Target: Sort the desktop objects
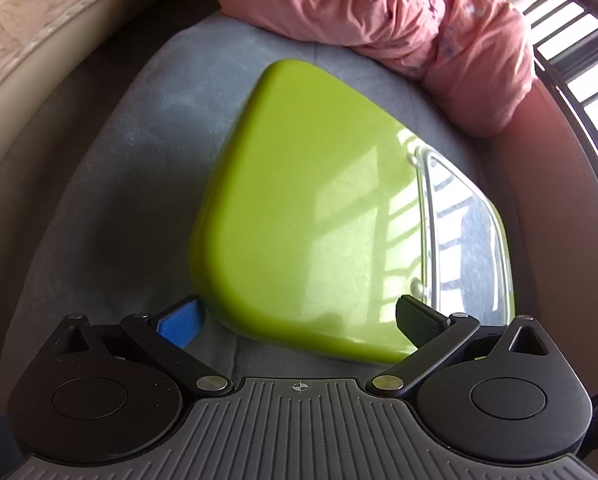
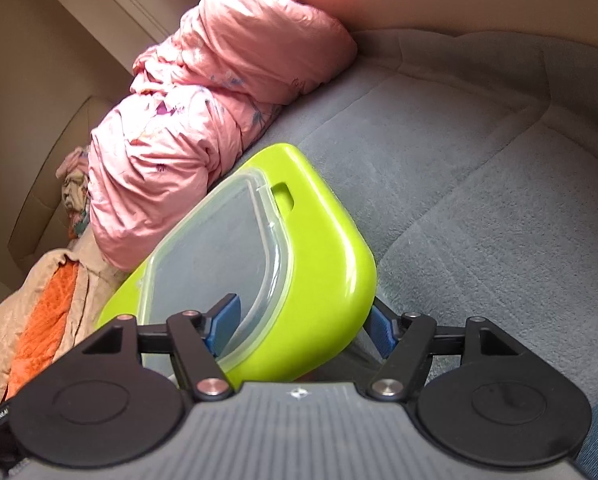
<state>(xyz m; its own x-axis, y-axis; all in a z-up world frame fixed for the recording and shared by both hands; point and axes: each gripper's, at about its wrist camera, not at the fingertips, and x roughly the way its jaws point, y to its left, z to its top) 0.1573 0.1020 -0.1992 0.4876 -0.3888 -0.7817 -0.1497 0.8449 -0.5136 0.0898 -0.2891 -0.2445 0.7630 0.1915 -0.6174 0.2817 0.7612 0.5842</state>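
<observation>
**Holding a green box at two corners on a grey cover**

Looking along the left gripper (image 1: 299,320), the lime-green box (image 1: 311,208) fills the middle of the view, lying on a grey fabric cover (image 1: 139,152). Its glossy green side faces the camera, and a clear lid (image 1: 463,236) with a raised rim shows at its right. The jaws stand wide, one on each side of the box's near corner: the blue pad (image 1: 179,324) sits just beside the corner's left edge, and the black pad (image 1: 417,326) lies over the green surface at the right. Whether either pad presses on the box I cannot tell. A crumpled pink quilt (image 1: 399,20) is heaped beyond the box, near its far edge.

From the right gripper (image 2: 303,328), the same box (image 2: 323,248) is seen from its lid side, the clear lid (image 2: 215,252) turned toward the left and a small slot in the green wall above it. The jaws are set at a middling width around the box's near corner; the left blue pad (image 2: 225,326) lies against the lid and the right blue pad (image 2: 383,332) sits at the green outer wall, so the corner is between them. The pink quilt (image 2: 203,120) lies just beside the box's far side, with an orange cloth (image 2: 47,320) at lower left. The grey cover (image 2: 479,200) spreads to the right.
</observation>
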